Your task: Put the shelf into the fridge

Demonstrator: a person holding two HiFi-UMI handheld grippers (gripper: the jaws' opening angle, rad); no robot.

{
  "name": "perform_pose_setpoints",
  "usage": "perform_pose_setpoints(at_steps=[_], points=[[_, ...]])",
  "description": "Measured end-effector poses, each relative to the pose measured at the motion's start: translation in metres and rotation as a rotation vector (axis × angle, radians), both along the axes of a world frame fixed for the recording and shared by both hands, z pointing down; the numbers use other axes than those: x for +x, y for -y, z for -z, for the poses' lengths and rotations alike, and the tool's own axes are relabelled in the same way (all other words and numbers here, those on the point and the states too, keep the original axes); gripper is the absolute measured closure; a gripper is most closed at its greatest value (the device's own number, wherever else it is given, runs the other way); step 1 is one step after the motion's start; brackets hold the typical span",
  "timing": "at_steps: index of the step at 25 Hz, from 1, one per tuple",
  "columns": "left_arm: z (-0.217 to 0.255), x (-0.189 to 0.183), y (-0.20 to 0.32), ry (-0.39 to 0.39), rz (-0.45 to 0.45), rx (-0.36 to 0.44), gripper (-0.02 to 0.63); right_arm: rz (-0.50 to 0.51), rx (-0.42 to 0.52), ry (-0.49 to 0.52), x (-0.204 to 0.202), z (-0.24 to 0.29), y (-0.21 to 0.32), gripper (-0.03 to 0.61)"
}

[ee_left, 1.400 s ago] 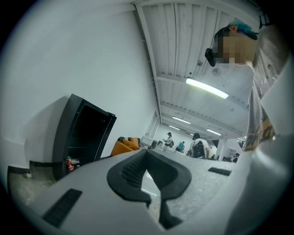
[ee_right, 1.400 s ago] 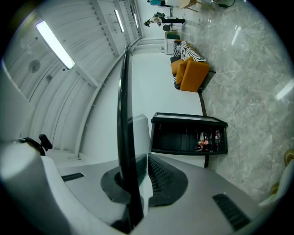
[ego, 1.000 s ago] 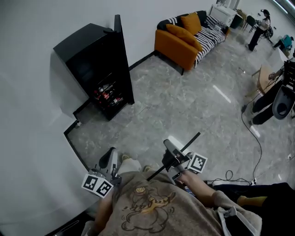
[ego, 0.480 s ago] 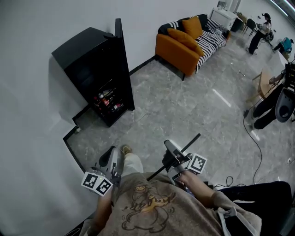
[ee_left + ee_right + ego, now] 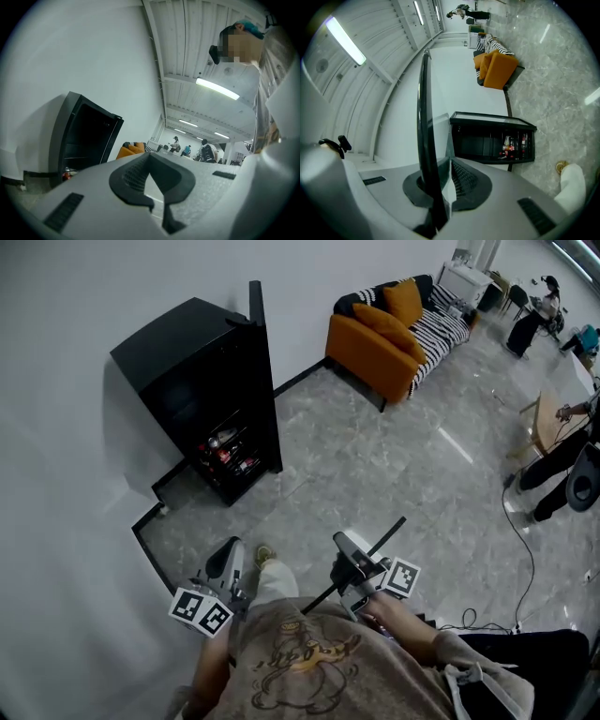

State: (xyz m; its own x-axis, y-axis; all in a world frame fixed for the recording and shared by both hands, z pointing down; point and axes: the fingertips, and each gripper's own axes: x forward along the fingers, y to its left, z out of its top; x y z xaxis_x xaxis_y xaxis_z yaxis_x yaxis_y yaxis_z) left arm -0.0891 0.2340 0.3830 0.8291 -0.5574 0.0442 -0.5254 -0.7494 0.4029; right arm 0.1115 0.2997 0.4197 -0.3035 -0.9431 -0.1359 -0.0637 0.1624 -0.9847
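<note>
Our right tool (image 5: pixel 440 187) is clamped on the shelf (image 5: pixel 424 140). It bites one edge, so the black rim and clear pane stand edge-on and reach far out past the jaws. Our left tool (image 5: pixel 154 187) is closed with nothing between its jaws, held low at our side and apart from the shelf. The fridge (image 5: pixel 192 371) stands against the wall, well apart from us across the floor (image 5: pixel 375 474). Its door (image 5: pixel 266 381) is swung open and some drinks (image 5: pixel 225 448) sit on a lower level.

We judge the main risk to be the single grip. With so much of the shelf hanging beyond one pair of pads, its weight could twist it in the jaws or pull it free as we walk, and the hard floor would not forgive a drop.

The free end is also hard to track from here. It could clip the door's edge or the fridge's frame as we swing it in.

If the shelf goes in tilted, it may miss its ledges on one side and come down on the drinks. Bringing our left tool to the far edge before we reach the opening would probably steady it.
</note>
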Motion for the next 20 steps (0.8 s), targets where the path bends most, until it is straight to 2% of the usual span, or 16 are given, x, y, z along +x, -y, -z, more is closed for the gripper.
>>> perform_pose_setpoints(at_steps=[7, 20], points=[[0.001, -0.007, 0.070, -0.011, -0.012, -0.017, 0.609, -0.014, -0.032, -0.004, -0.005, -0.001, 0.067, 0.549], [0.008, -0.011, 0.166, 0.002, -0.064, -0.024, 0.609, -0.061, -0.058, 0.006, -0.009, 0.004, 0.161, 0.549]])
